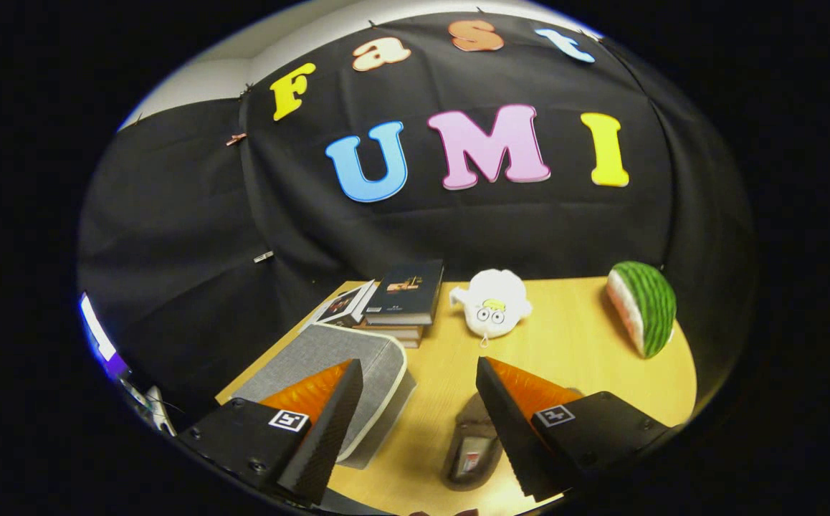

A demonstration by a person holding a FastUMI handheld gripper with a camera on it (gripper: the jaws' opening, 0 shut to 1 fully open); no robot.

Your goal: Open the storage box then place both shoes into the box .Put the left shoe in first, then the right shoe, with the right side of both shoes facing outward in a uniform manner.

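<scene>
My gripper hangs open above the wooden table, its fingers wide apart with nothing between them. A grey fabric storage box with a light rim lies under and just beyond the left finger, its lid closed. One grey shoe lies on the table between the fingers, close to the right finger, which hides part of it.
A stack of dark books sits beyond the box at the table's back. A white plush toy rests beside the books. A watermelon slice toy stands at the back right. Black cloth walls close the booth behind.
</scene>
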